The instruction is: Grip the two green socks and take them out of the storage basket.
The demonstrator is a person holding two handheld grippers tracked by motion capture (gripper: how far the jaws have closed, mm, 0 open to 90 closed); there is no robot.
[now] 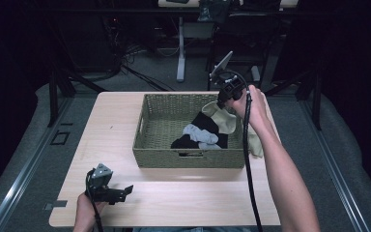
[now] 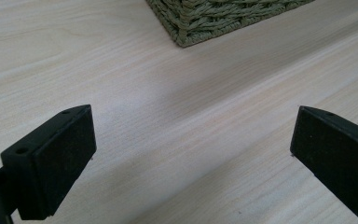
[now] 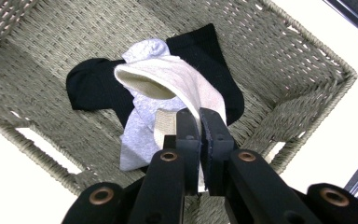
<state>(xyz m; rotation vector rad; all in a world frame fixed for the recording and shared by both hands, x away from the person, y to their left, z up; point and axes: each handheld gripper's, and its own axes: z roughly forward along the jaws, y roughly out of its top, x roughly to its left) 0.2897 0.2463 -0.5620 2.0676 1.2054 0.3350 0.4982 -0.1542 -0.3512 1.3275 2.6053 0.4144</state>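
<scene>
**Cream sock held above the woven basket**

A green-grey woven basket [image 1: 189, 159] sits on the pale wooden bench [image 1: 116, 140], toward its far right part. Inside it lie a black sock [image 3: 93, 88] and a light grey sock [image 3: 140, 135], the grey one draped over the black; in the high view the black cloth [image 1: 204, 122] and the grey cloth [image 1: 200, 135] rest in the right half of the basket floor.

The right tool [image 3: 199, 126] is held over the basket's far right corner, raised above the rim, with the person's right hand [image 1: 251, 108] wrapped around it. Its jaws are pressed together on a cream sock [image 3: 177, 79], pinching the cloth near one end while the open cuff hangs out toward the basket floor. From above, the cream sock [image 1: 224, 118] dangles from the tool down into the basket, close to its right wall. A further pale piece of cloth [image 1: 256, 145] lies on the bench just outside that wall.

The left tool [image 2: 191, 140] rests low at the near left of the bench, well apart from the basket, in the left hand [image 1: 84, 212]. Its jaws stand wide apart with nothing between them but bare wood, and a corner of the basket [image 2: 200, 21] shows beyond.
</scene>
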